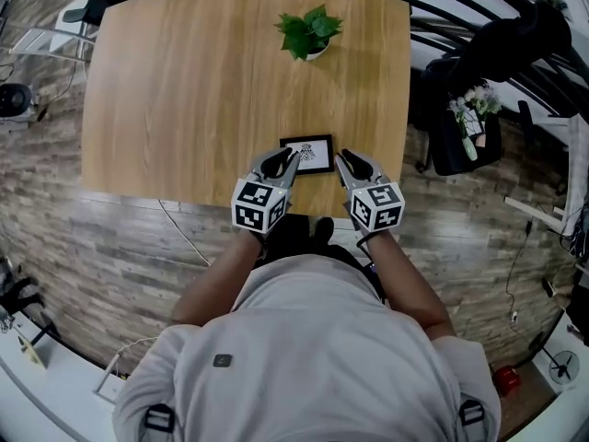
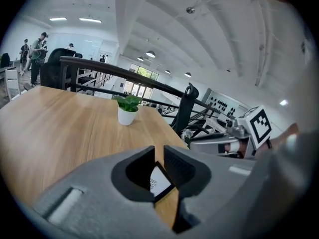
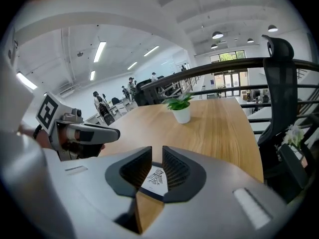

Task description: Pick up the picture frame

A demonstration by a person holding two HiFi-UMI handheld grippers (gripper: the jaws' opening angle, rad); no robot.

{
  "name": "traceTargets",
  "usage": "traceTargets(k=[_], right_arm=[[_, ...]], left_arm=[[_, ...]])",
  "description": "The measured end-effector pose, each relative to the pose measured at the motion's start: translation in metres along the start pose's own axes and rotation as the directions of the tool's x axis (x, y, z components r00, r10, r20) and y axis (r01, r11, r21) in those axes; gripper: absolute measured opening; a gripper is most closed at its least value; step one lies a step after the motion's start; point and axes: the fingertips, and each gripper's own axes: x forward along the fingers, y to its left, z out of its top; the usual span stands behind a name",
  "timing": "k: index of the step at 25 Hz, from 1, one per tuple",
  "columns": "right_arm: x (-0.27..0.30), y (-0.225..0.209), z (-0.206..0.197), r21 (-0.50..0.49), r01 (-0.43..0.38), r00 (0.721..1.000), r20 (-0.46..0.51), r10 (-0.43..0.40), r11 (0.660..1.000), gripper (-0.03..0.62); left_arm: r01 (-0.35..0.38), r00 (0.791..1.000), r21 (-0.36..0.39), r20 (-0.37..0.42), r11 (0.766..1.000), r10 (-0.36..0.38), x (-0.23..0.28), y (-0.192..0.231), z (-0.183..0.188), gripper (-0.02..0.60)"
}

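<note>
Since the frame seems to lie flat at the desk's near edge, the left tongs and right tongs could slip off its low rim or push it over. Both flank it, narrowly parted and empty. On the far side, a pot holds a plant.

The right tool hangs over the wooden counter with its jaws parted. The picture frame shows in the gap, not gripped. Beyond the frame stands a potted plant, and left of the frame hovers the left tool.
</note>
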Motion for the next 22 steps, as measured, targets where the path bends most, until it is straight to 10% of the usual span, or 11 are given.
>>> traceTargets(k=[22], right_arm=[[0.082, -0.047, -0.099, 0.023, 0.067, 0.968, -0.243, -0.059, 0.997, 0.103]], left_arm=[[-0.095, 0.968, -0.207, -0.247, 0.974, 0.042, 0.06, 0.077, -0.119, 0.107]])
